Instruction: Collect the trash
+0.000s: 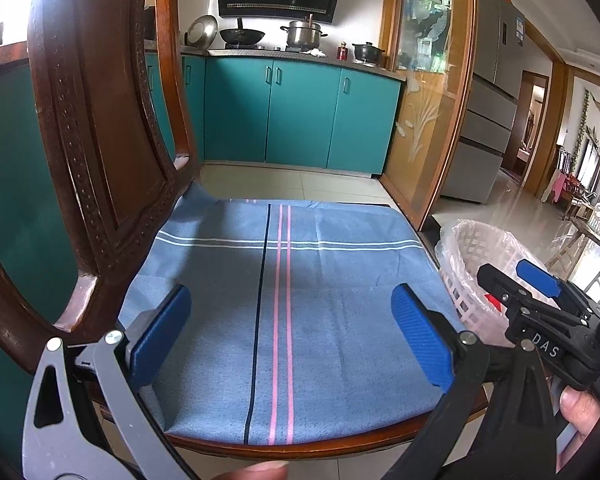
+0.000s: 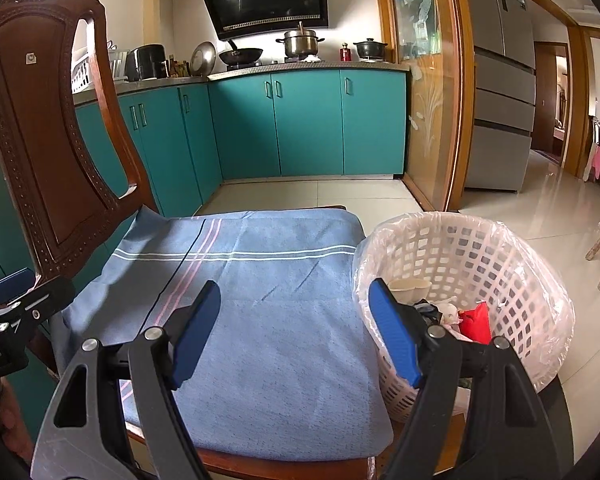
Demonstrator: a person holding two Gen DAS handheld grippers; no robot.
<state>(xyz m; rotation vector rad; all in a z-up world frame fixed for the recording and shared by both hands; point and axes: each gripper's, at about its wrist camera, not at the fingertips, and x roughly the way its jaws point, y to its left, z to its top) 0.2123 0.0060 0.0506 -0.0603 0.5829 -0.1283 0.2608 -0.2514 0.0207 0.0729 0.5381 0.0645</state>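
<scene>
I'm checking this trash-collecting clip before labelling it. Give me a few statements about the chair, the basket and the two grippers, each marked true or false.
1. The left gripper is open with nothing between its pads. True.
2. The right gripper is clamped on a red wrapper. False: it is open and empty; the red wrapper lies in the basket.
3. The white lattice basket is lined with a clear plastic bag. True.
4. The basket is empty. False: it holds trash, including a pale cup.
5. A blue striped cloth covers the wooden chair's seat. True.
</scene>
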